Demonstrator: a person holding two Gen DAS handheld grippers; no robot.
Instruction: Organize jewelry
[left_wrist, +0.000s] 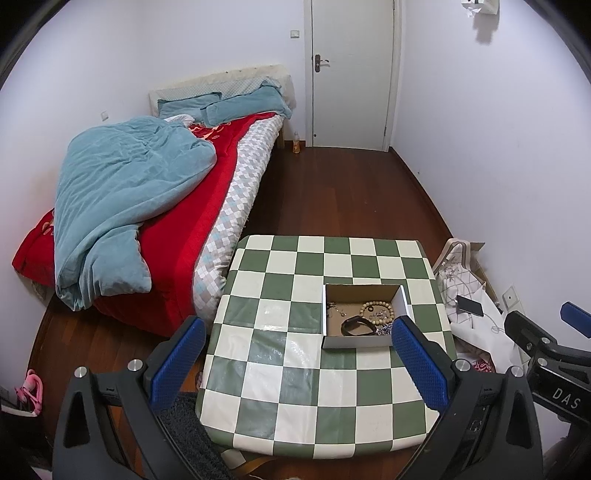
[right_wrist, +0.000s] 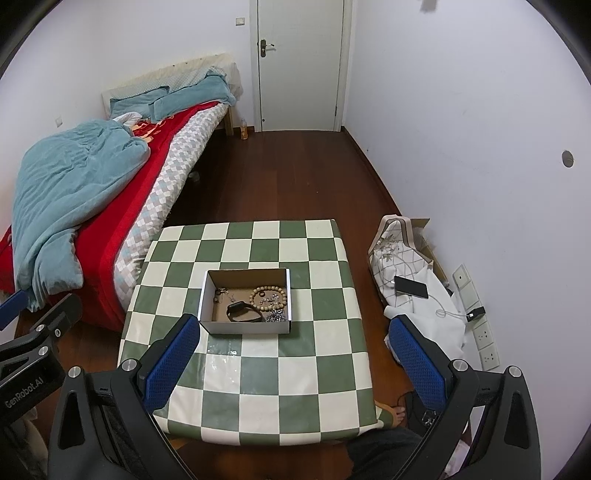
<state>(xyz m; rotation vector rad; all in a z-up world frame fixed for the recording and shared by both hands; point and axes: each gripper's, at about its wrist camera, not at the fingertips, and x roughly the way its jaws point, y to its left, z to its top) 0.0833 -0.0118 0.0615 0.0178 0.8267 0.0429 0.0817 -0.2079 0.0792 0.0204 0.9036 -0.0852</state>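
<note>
Our two tools hover above a jewelry box (right_wrist: 245, 302) on the checkered counter (right_wrist: 258, 369).
Left tool (left_wrist: 295, 363) and right tool (right_wrist: 291, 363) gape wide, empty; the box's long axis lies left-right.

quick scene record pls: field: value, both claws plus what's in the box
surface: checked table
container: open cardboard box, on the table
contents: bead bracelet, black band, silver chain pile, small bits at the left side
left claw: open, empty, above the table's near part
right claw: open, empty, short of the box
off table: phone on white cloth on the floor
</note>
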